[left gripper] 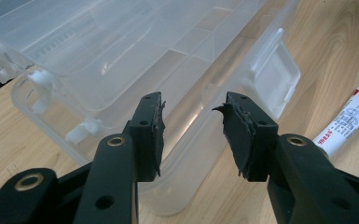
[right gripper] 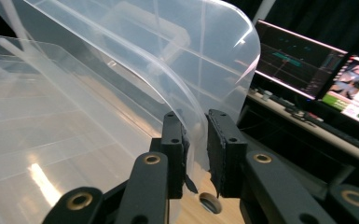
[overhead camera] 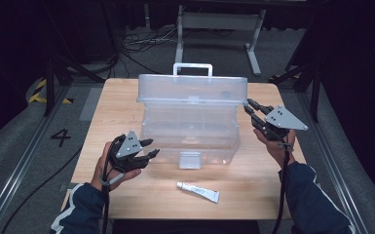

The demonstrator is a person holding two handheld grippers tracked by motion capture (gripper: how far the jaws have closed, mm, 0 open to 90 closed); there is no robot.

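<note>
A clear plastic box [overhead camera: 190, 131] stands in the middle of the wooden table [overhead camera: 117, 97] with its lid [overhead camera: 192, 88] raised upright at the back. My right gripper [overhead camera: 250, 106] is at the lid's right edge. In the right gripper view its jaws [right gripper: 196, 126] are shut on the lid's rim [right gripper: 193, 116]. My left gripper [overhead camera: 151, 147] sits at the box's front left corner. Seen along its own jaws, the left gripper [left gripper: 193, 107] is open, with the box wall [left gripper: 186, 88] just beyond the tips and nothing gripped.
A white tube [overhead camera: 198, 192] lies on the table in front of the box, and shows at the right as tube [left gripper: 345, 123]. The box's front latch [overhead camera: 190, 159] hangs open. Lit monitors [right gripper: 298, 60] stand beyond the table's right side. A metal frame [overhead camera: 219, 24] stands behind the table.
</note>
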